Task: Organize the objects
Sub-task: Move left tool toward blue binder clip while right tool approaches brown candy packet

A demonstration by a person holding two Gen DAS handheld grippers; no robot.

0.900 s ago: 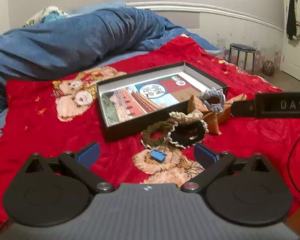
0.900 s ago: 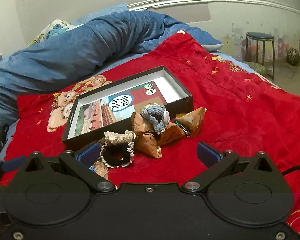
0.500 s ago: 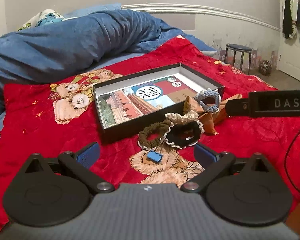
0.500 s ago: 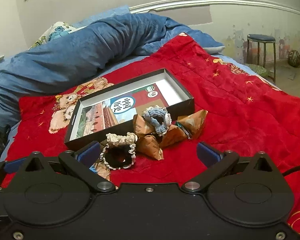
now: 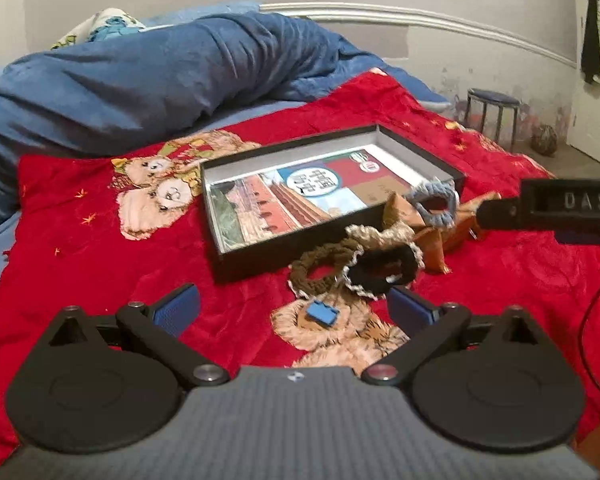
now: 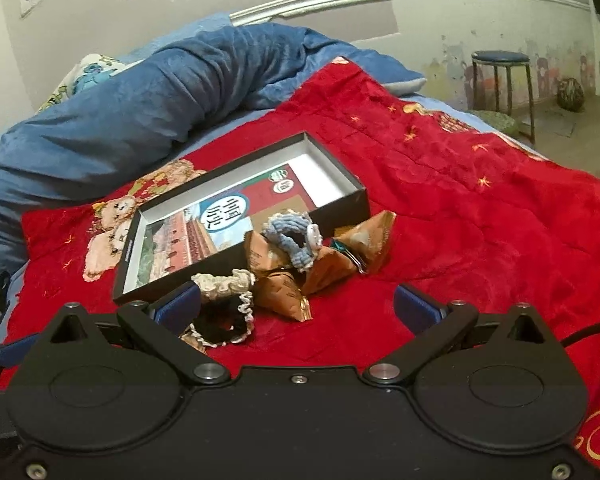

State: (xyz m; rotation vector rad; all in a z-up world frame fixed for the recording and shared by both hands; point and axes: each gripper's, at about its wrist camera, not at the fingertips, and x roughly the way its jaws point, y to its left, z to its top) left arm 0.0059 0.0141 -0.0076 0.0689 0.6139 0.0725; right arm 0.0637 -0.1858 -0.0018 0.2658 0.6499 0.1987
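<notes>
An open black box point(image 5: 268, 256) with a picture on its floor lies on the red blanket point(image 5: 80, 256); it also shows in the right wrist view point(image 6: 342, 210). Beside its near right corner lie an olive scrunchie point(image 5: 320, 266), a black scrunchie with cream trim point(image 5: 384, 268) point(image 6: 224, 320), a blue-grey scrunchie point(image 5: 434, 200) point(image 6: 292, 236) and brown paper packets point(image 6: 284, 292). A small blue brick point(image 5: 322, 314) lies nearer. My left gripper point(image 5: 294, 310) is open above the blanket near the brick. My right gripper point(image 6: 298, 306) is open, just short of the packets.
A rolled blue duvet point(image 5: 140, 76) lies across the far side of the bed. A stool point(image 6: 500, 80) and a ball point(image 6: 570, 94) stand on the floor at the right. The right gripper's body point(image 5: 560, 206) reaches in from the right of the left wrist view.
Both grippers have shifted slightly over the blanket while staying open. The objects have not moved.
</notes>
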